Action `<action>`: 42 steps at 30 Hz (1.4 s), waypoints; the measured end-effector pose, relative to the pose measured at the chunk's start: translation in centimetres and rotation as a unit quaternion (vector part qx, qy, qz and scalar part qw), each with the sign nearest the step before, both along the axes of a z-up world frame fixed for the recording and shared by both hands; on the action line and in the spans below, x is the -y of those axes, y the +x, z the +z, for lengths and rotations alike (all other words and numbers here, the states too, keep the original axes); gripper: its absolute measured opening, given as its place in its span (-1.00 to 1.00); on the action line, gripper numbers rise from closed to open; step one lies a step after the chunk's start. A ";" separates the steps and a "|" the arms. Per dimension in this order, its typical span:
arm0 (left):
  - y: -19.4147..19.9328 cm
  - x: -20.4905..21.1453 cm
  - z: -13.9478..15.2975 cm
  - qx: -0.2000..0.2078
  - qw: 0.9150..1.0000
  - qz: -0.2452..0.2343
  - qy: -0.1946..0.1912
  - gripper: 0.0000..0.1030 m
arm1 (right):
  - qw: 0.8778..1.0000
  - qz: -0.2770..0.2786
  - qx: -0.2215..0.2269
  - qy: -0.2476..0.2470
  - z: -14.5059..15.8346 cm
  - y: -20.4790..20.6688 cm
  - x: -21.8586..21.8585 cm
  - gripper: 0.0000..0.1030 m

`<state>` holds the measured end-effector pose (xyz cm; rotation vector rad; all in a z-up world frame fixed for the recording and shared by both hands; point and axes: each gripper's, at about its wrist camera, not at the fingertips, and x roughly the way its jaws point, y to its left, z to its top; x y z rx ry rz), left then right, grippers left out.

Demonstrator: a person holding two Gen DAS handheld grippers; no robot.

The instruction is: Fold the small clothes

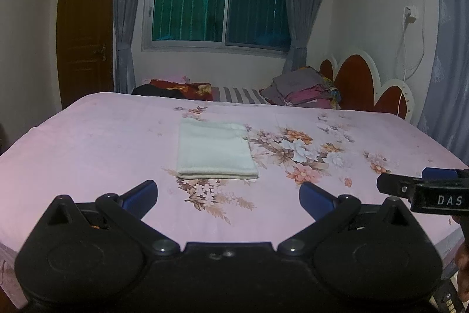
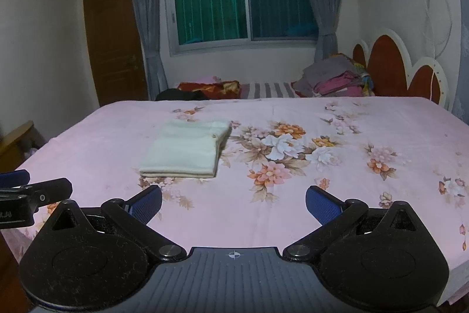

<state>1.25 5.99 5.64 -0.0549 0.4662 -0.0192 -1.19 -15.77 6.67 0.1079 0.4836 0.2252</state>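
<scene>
One white garment [image 1: 215, 150] is lying folded into a flat rectangle on the pink floral bedsheet [image 1: 88, 143], left of the printed flower cluster and toward the middle of the bed, a placement suggesting that the fold is complete. Both tools are hovering at the near edge, apart from the cloth: the left gripper [image 1: 228, 194] and the right gripper [image 2: 233, 201] are each holding their fingers spread wide and gripping nothing. One pile of clothes [image 1: 304, 91] is sitting far right by the headboard [image 1: 357, 84].
</scene>
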 end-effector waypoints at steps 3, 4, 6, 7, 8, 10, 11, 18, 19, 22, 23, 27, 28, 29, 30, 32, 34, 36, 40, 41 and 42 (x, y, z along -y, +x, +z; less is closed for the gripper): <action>0.0 -0.1 0.0 0.001 1.000 0.001 0.000 0.99 | 1.000 0.004 0.000 -0.002 0.0 0.2 0.1 1.00; -0.1 -0.1 0.1 0.001 1.000 0.001 0.000 0.99 | 1.000 0.002 0.001 -0.002 0.0 0.2 0.1 1.00; -0.1 -0.1 0.1 0.000 1.000 0.001 0.001 0.99 | 1.000 0.002 -0.001 -0.002 0.0 0.2 0.1 1.00; -0.3 0.0 0.1 0.001 1.000 0.001 0.002 0.99 | 1.000 0.002 -0.002 -0.001 0.0 0.2 0.2 1.00; -0.3 0.0 0.1 0.001 1.000 0.002 0.002 0.99 | 1.000 0.002 -0.003 -0.001 0.0 0.2 0.3 1.00; -0.3 0.1 0.1 0.001 1.000 0.001 0.000 0.99 | 1.000 0.002 -0.002 -0.002 0.0 0.1 0.3 1.00; -0.3 0.1 0.1 0.001 1.000 0.002 0.001 0.99 | 1.000 0.003 -0.001 -0.002 0.0 0.1 0.4 1.00; -0.4 0.1 0.1 0.004 1.000 0.001 0.001 0.99 | 1.000 0.001 0.012 0.007 0.4 -0.1 1.1 1.00; -0.4 0.1 0.2 0.004 1.000 0.001 0.002 0.99 | 1.000 0.001 0.013 0.008 0.4 -0.1 1.1 1.00; -0.4 0.3 0.2 0.005 1.000 0.000 0.002 0.99 | 1.000 0.000 0.012 0.009 0.5 -0.1 1.3 1.00; -0.4 0.3 0.2 0.006 1.000 -0.001 0.002 0.99 | 1.000 0.001 0.012 0.009 0.5 -0.1 1.3 1.00; -0.4 0.3 0.3 0.007 1.000 -0.001 0.003 0.99 | 1.000 0.003 0.014 0.009 0.7 -0.2 1.2 1.00; -0.3 0.2 0.2 0.007 1.000 -0.002 0.003 0.99 | 1.000 0.003 0.014 0.008 0.7 -0.2 1.2 1.00; -0.2 0.1 0.2 0.007 1.000 -0.002 0.003 0.99 | 1.000 0.002 0.015 0.008 0.7 -0.3 1.2 1.00; -0.2 0.1 0.2 0.007 1.000 -0.002 0.003 0.99 | 1.000 0.002 0.015 0.008 0.7 -0.3 1.2 1.00; -0.2 0.1 0.2 0.007 1.000 -0.001 0.004 0.99 | 1.000 0.003 0.014 0.007 0.7 -0.3 1.2 1.00; 0.0 0.0 0.1 0.008 1.000 -0.001 0.003 0.99 | 1.000 0.004 0.014 0.007 0.7 -0.3 1.2 1.00; 0.0 0.0 0.2 0.009 1.000 0.000 0.004 0.99 | 1.000 0.004 0.014 0.008 0.7 -0.2 1.1 1.00; 0.1 -0.1 0.1 0.010 1.000 -0.001 0.004 0.99 | 1.000 0.008 0.015 0.007 0.7 -0.1 1.1 1.00; 0.1 -0.1 0.1 0.011 1.000 0.000 0.005 0.99 | 1.000 0.009 0.014 0.006 0.6 0.0 1.1 1.00; 0.2 -0.1 0.1 0.011 1.000 0.000 0.005 0.99 | 1.000 0.010 0.015 0.006 0.7 0.0 1.1 1.00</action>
